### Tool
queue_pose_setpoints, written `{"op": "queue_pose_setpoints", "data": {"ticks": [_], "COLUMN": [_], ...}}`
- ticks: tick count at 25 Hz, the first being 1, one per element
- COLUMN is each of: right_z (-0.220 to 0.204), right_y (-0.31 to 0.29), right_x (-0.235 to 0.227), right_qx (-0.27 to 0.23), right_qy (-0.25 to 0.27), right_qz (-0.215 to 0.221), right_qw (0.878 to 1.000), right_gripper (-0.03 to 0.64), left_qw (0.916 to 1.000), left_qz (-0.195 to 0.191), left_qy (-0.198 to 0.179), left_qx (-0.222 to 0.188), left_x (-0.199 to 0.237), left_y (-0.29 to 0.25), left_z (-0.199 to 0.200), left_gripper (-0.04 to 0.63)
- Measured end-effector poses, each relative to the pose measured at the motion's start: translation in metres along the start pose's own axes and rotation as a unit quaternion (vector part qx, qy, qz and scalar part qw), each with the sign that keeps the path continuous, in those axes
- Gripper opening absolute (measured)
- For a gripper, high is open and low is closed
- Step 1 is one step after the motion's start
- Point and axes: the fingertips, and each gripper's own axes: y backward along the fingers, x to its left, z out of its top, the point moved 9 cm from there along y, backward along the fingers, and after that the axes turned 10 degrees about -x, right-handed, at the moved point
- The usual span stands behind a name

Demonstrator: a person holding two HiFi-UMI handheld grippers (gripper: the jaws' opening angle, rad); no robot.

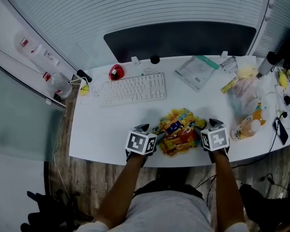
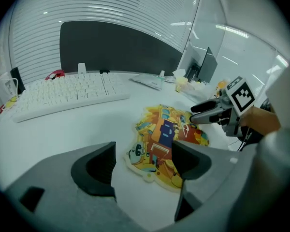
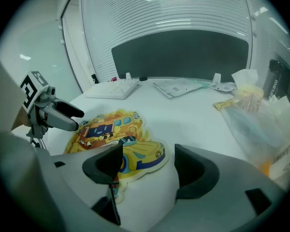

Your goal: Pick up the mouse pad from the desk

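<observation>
The mouse pad (image 1: 180,128), a cut-out shape printed with yellow, orange and blue cartoon cars, lies flat on the white desk (image 1: 106,129) near its front edge. My left gripper (image 1: 153,131) is at the pad's left side, open, pointing down at it. In the left gripper view the pad (image 2: 160,138) lies ahead of the left gripper (image 2: 142,162), one edge under the right jaw. My right gripper (image 1: 203,124) is at the pad's right side, also open. In the right gripper view the pad (image 3: 106,129) runs under the left jaw of the right gripper (image 3: 150,169). Neither gripper holds anything.
A white keyboard (image 1: 133,88) lies behind the pad, with a red object (image 1: 116,72) at the back left. A flat packet (image 1: 197,71), plastic bags with food (image 1: 245,100) and cables crowd the right end. A dark panel (image 1: 179,38) stands along the desk's back.
</observation>
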Motion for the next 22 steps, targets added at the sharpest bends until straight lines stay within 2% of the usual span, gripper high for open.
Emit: {"op": "queue_pose_setpoints", "data": {"ticks": [5,9,13,17,22], "right_z": [-0.005,-0.005,-0.006,-0.005,-0.006], "right_y": [-0.005,-0.006,-0.007,-0.006,-0.004], "right_x": [-0.003,0.001,0.005,0.008,0.015], "right_qx": [0.008,0.006,0.005,0.005,-0.002], "right_qy": [0.006,0.013,0.016,0.013,-0.003], "right_qz": [-0.025,-0.032,-0.039,-0.037,-0.026], "right_qw": [1.0,0.999,0.999,0.999,1.0], "right_gripper": [0.29,0.288,0.287,0.283,0.204], "left_qw": [0.9999,0.9992,0.9972,0.9969,0.9965], "left_qz": [0.001,0.018,0.025,0.02,0.015], "left_qy": [-0.014,-0.034,-0.07,-0.076,-0.082], "left_qx": [0.01,0.008,0.011,0.001,-0.008], "left_x": [0.001,-0.002,-0.008,-0.008,-0.009], "left_y": [-0.008,-0.011,-0.017,-0.019,-0.017], "left_z": [-0.006,-0.008,-0.013,-0.016,-0.015], "left_gripper": [0.357,0.357,0.356,0.356,0.356]}}
